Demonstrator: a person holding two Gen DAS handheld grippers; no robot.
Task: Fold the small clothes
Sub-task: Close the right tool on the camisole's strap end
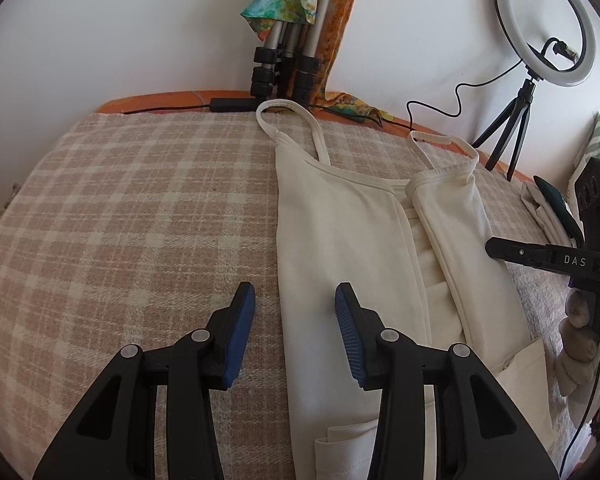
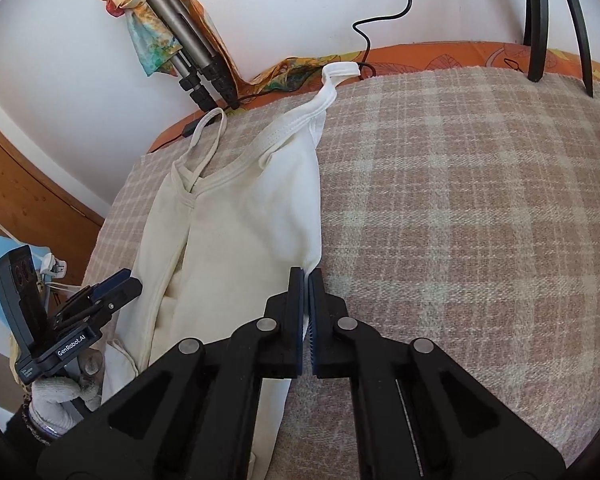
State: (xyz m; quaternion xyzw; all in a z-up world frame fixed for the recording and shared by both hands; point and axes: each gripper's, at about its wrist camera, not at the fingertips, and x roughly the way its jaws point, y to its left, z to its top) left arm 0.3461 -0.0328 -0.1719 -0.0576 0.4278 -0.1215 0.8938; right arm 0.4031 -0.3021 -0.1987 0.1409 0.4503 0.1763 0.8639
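Cream strappy top (image 1: 352,240), lying lengthwise on the checked blanket (image 1: 132,208) with its straps at the far end and both side edges already turned inward. The right gripper (image 2: 308,280) is clamped on the garment's right edge; the left gripper (image 1: 295,300) hangs with fingers parted over the left edge, gripping nothing. To fold cleanly, the left fingers probably need to close on the matching edge so both sides lift evenly, keeping the cloth taut. Beyond the far end stand a folded tripod (image 1: 284,68), a trailing cable (image 1: 432,112) and a ring light (image 1: 546,24), all apart from the garment
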